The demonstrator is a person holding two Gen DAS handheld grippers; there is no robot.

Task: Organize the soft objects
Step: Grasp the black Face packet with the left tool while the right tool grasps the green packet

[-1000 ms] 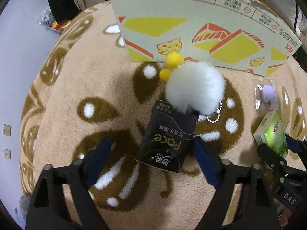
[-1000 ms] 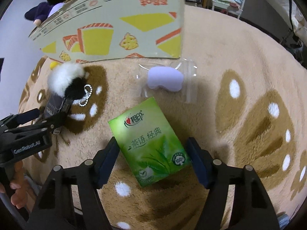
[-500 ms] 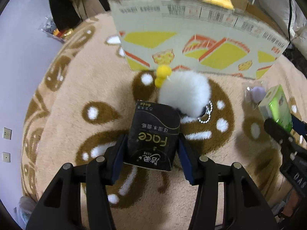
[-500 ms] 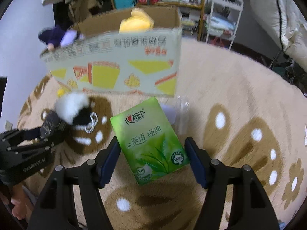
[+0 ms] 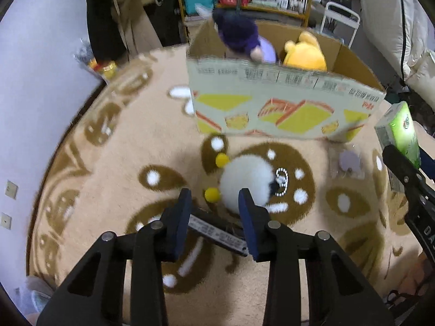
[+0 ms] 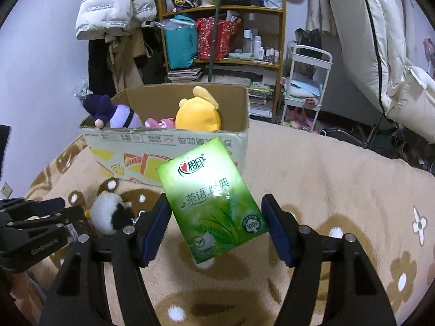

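Both tissue packs look light and squashy: the left gripper [image 5: 214, 217], just closed, pinches the black pack [image 5: 217, 233] low in the frame, while the right gripper [image 6: 216, 228] clamps the green pack [image 6: 210, 198] by its sides at centre.

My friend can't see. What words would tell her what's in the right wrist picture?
The right gripper holds a green tissue pack up off a tan rug with brown patches. Behind it stands an open cardboard box holding a yellow plush and a purple plush. At the left edge, the left gripper is beside a fluffy white and black pompom.
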